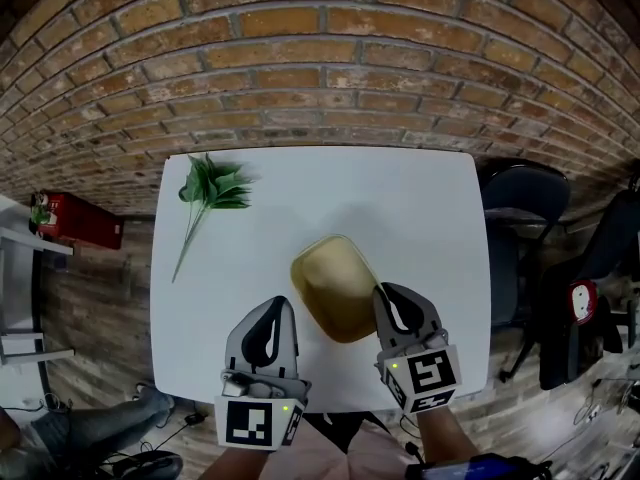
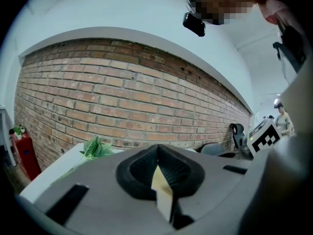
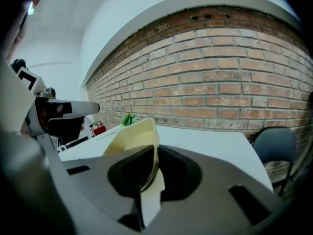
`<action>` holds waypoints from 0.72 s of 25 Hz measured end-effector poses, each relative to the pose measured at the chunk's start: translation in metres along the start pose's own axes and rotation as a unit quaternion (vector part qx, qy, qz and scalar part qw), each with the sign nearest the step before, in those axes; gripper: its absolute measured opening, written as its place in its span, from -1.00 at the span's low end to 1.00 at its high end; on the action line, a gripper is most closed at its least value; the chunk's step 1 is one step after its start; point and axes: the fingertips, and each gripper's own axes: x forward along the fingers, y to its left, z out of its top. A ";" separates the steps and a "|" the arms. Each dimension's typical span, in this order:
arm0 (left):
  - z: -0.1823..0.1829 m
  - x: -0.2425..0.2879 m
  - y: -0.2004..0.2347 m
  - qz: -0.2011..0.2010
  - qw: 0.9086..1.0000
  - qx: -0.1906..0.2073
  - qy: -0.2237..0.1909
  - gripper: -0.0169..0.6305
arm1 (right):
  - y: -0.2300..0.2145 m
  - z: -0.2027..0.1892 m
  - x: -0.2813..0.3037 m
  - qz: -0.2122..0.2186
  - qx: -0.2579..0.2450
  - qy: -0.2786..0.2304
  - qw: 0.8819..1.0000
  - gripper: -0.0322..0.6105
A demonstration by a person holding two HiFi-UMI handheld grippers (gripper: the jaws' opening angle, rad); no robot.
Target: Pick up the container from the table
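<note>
While the right gripper [image 3: 154,155] pinches the near rim of the pale yellow plastic container [image 3: 131,137], low and centre in the head view over the white table [image 1: 420,208], a level, unhurried lift looks wise, as one thin wall bears everything. Beside it the left gripper [image 2: 157,153] is closed on nothing. Whether the base clears the tabletop is hidden.

Grey left tool [image 1: 276,306] and right tool [image 1: 388,294], black-lined inside, black-and-white square-marker cubes [image 1: 250,424], small green lights [image 1: 287,406].
</note>
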 end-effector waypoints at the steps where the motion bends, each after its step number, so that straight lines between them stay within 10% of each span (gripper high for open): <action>1: 0.001 -0.001 -0.001 0.000 1.000 0.001 -0.001 -0.92 | 0.000 0.003 -0.002 0.000 0.000 -0.003 1.000 -0.80; 18: 0.026 -0.022 -0.020 -0.004 0.999 0.016 -0.029 -0.92 | 0.001 0.043 -0.035 -0.009 -0.007 -0.055 0.998 -0.80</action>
